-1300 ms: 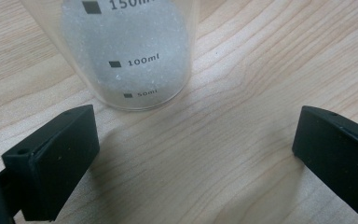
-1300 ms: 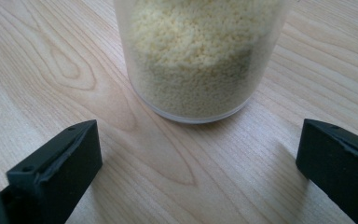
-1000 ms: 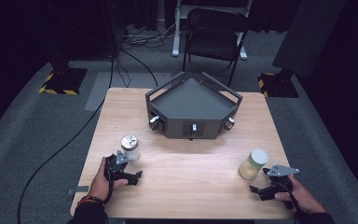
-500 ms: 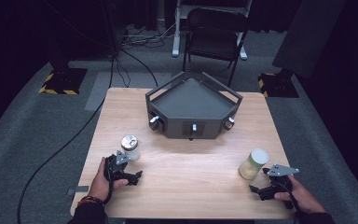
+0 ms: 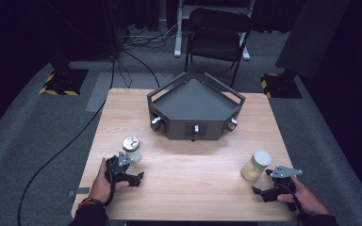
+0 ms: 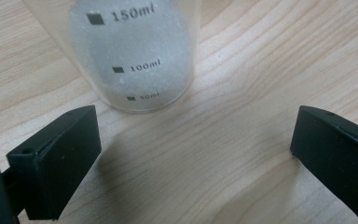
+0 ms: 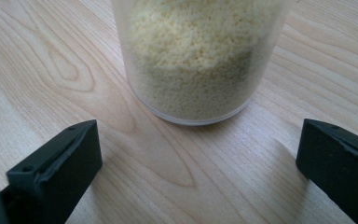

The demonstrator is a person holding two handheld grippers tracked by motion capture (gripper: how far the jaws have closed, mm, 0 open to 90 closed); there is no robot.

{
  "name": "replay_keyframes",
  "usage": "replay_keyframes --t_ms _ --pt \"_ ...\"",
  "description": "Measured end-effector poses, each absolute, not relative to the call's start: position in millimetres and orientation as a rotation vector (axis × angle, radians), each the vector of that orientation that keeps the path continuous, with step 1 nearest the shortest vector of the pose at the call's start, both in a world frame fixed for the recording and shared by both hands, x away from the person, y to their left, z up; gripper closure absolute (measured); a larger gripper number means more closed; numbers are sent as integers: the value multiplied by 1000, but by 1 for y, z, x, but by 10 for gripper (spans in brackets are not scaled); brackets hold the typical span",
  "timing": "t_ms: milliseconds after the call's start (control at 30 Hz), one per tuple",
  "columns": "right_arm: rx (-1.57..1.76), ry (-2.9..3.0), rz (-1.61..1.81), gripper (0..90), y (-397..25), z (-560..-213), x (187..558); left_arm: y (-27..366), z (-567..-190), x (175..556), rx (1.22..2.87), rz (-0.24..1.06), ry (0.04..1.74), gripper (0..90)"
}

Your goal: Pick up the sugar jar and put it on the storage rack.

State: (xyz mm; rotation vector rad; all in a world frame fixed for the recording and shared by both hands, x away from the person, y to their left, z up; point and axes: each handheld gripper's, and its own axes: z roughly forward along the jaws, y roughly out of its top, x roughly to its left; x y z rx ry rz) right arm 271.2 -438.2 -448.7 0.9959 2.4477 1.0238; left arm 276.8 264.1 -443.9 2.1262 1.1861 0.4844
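A clear jar of white grains (image 5: 131,149) with a metal lid stands at the table's front left. In the left gripper view that jar (image 6: 135,56) bears marks for 50, 100 and 150 ml. My left gripper (image 5: 128,165) sits just in front of it, open (image 6: 191,154), with the jaws wide apart and short of the glass. At the front right stands a jar of yellow grains (image 5: 257,165) with a pale lid. My right gripper (image 5: 266,181) rests on the table close to it, open (image 7: 198,158), and this jar (image 7: 198,56) lies just beyond its jaws.
A dark grey wedge-shaped tray (image 5: 169,89) with three knobs on its front wall sits at the back middle of the wooden table (image 5: 193,160). Behind the table is a black chair (image 5: 219,33). Cables and taped stand bases (image 5: 59,82) lie on the floor.
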Motion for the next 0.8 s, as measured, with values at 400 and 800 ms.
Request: replay_keyframes --t_ms 400,800 --pt "997 2446 1024 0 -438 -449 271 263 -440 276 2060 492 1226 11" --pt "999 2445 1023 0 -437 -449 271 261 -436 276 2022 520 1230 11"
